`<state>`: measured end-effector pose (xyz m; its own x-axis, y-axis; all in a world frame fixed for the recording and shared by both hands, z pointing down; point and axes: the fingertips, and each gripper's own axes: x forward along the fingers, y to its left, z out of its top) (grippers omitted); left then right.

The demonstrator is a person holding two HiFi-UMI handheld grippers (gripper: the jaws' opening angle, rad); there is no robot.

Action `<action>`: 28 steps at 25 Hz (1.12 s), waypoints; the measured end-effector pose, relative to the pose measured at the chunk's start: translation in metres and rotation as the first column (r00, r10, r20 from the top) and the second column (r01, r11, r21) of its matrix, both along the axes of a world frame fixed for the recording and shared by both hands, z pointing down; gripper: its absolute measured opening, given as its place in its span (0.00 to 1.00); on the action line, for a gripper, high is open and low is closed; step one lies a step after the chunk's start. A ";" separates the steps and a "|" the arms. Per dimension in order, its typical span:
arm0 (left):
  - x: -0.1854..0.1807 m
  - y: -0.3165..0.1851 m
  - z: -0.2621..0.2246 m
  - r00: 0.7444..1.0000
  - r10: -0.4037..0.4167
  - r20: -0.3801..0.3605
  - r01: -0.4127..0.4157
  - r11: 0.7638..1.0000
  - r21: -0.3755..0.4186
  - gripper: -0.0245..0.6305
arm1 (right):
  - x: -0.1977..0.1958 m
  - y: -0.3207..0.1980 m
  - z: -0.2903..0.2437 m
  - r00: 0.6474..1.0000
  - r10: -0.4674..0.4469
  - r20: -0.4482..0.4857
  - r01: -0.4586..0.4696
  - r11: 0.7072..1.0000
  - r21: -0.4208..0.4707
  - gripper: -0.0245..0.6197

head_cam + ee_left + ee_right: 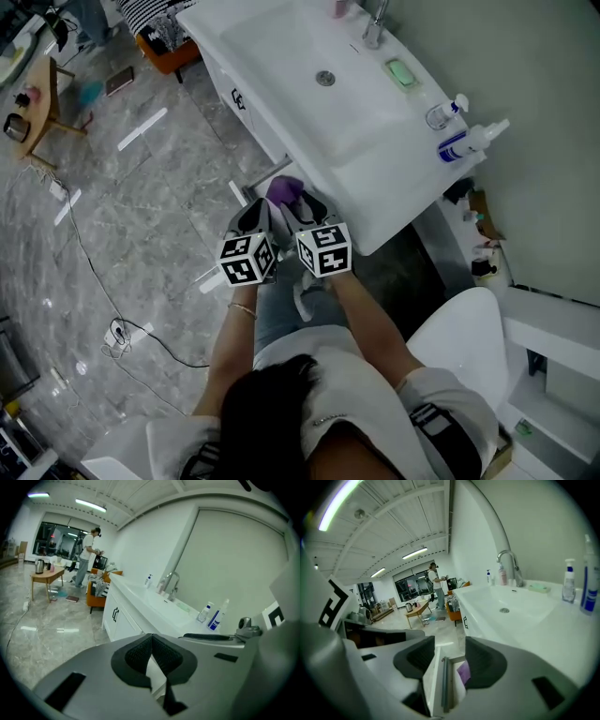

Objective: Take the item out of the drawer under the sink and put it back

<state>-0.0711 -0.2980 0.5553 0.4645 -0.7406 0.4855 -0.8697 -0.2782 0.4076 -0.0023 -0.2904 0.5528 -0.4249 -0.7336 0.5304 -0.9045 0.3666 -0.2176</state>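
Right gripper view: drawer [432,677] (under the sink [511,606]) holds a purple item [464,672].

A green soap bar [401,72] lies near two upright spray bottles [459,146]

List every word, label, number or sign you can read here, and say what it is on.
No text can be read in any view.
Bottle with a blue label beside the sink: print too small to read.
Clear bottle next to it: no legible print.
Marker cubes: black-and-white square patterns only, no letters or digits.
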 end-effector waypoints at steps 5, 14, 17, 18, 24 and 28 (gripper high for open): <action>0.005 0.008 -0.025 1.000 0.008 0.010 -0.008 0.998 0.056 0.04 | 0.002 0.010 -0.018 1.000 -0.007 0.010 0.007 1.000 0.030 0.30; 0.018 0.020 -0.042 0.999 0.006 0.033 -0.010 0.995 0.101 0.04 | 0.007 0.015 -0.039 1.000 -0.022 0.004 0.022 0.997 0.076 0.11; 0.019 0.022 -0.043 0.999 0.011 0.046 -0.016 0.995 0.103 0.04 | 0.008 0.013 -0.042 1.000 -0.003 -0.025 0.005 0.996 0.092 0.10; 0.019 0.021 -0.044 0.999 0.013 0.050 -0.018 0.994 0.105 0.04 | 0.007 0.012 -0.042 0.999 -0.005 -0.036 0.008 0.995 0.095 0.09; 0.011 0.023 -0.047 1.000 -0.012 0.023 0.010 0.994 0.110 0.04 | -0.005 0.014 -0.045 0.998 -0.041 -0.042 0.045 0.995 0.095 0.07; 0.005 0.018 -0.049 0.999 -0.027 0.020 0.024 0.993 0.112 0.04 | -0.012 0.011 -0.045 0.997 -0.065 -0.042 0.069 0.993 0.094 0.07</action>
